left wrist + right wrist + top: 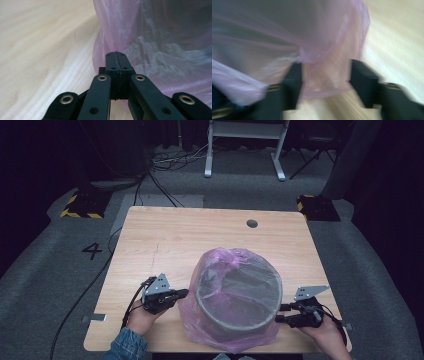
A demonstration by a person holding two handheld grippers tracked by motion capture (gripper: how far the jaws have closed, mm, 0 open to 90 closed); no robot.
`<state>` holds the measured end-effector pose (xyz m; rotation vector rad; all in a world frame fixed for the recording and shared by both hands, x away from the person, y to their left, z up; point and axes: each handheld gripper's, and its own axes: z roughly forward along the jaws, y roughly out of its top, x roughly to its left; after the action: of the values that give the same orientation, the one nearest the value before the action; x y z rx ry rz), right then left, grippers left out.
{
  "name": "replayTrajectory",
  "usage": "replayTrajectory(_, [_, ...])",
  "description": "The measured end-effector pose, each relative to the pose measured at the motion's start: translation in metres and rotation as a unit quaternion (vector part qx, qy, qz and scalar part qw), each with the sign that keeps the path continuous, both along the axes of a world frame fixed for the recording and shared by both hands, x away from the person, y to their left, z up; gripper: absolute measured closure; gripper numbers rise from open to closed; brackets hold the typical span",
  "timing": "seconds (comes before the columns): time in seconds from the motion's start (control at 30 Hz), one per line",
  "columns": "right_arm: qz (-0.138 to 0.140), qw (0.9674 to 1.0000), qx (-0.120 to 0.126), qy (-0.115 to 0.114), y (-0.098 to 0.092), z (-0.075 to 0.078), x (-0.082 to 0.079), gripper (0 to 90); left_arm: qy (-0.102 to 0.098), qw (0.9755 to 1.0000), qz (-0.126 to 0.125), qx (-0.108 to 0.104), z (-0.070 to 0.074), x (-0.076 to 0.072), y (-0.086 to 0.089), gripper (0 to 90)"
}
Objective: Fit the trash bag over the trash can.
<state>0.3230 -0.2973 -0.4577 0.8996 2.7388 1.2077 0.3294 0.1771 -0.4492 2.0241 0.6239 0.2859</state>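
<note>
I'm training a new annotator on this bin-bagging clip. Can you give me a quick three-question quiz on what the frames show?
1. True or false: the left tool has its jaws pressed together at the pink bag.
2. How do the right tool's jaws stand? A) shut tight B) apart, with pink film between them C) apart, over bare table
3. What does the pink bag cover, and what does that thing stand on?

Key
1. True; whether film is pinched between them cannot be told.
2. B.
3. A grey bin, bag draped over its rim and down its sides, standing on the wooden table.
</note>
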Motion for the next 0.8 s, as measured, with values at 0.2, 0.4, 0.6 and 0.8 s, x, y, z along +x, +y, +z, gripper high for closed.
replayTrajectory(0.2, [0.045,0.9936,0.060,-0.084,0.004,0.034,-0.025,18.0,-0.007,1.0000,-0.005,0.002,0.005,-0.002,-0.002,89.4])
replayTrajectory(0.4, [0.084,0.9876,0.066,-0.115,0.029,0.045,-0.023,36.6,-0.010,0.9998,-0.018,0.007,0.006,-0.003,-0.012,89.1])
replayTrajectory(0.6, [0.082,0.9910,0.055,-0.090,0.024,0.043,-0.015,89.9,-0.009,0.9998,-0.018,-0.009,0.008,-0.001,-0.011,89.1])
replayTrajectory(0.8, [0.041,0.9958,0.047,-0.066,0.011,0.034,-0.011,90.0,-0.018,0.9996,-0.019,-0.010,0.011,-0.005,-0.011,89.0])
